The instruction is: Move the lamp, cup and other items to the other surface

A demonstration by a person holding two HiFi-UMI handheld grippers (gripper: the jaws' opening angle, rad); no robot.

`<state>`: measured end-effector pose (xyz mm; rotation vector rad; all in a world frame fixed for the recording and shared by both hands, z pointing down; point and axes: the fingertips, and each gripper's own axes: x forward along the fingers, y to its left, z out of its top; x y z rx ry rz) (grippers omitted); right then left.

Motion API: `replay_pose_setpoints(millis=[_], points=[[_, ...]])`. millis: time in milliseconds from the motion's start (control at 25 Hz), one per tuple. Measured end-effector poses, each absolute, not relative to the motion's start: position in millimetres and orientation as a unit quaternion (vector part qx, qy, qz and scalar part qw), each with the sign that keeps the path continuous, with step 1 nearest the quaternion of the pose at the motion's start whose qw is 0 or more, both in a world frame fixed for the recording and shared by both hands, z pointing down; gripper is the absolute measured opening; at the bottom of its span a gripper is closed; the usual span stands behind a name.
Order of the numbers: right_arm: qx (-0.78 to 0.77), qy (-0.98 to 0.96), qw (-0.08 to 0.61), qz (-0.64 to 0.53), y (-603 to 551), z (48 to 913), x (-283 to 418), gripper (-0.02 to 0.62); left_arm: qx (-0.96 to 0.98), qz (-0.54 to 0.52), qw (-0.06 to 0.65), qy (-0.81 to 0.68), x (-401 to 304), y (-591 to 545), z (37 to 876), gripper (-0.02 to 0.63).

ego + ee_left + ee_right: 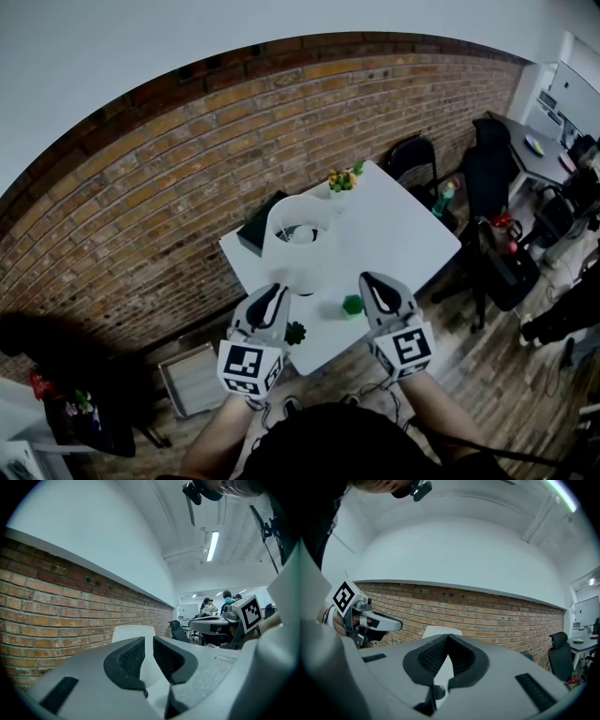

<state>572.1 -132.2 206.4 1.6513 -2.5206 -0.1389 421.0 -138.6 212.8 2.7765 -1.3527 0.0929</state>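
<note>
Only the head view shows the white surface (412,234). The lamp (298,244) stands toward its left corner and a small green object (352,305) by its near edge. Each gripper view shows the lampshade beyond the clenched, empty fingers of the left gripper (149,644) and right gripper (447,637). A brick wall (141,187) runs behind.

Left gripper (149,643), fingers (130,658) together, white lampshade (133,632) beyond, brick wall (56,616)

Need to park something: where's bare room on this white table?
The table's right half is bare, between the yellow flowers, the green object and the right edge. The left is crowded: lamp, black box behind it, dark plant in front.
</note>
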Motion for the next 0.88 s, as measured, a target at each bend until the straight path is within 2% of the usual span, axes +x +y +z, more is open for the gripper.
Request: replay_pose_setpoints(millis=[880], points=[[0.544,-0.835,0.066,-0.055,-126.5,207.1,550.7,0.003,0.906,0.029,0.033,-0.422,407.2,-135.4,223.7,0.052]])
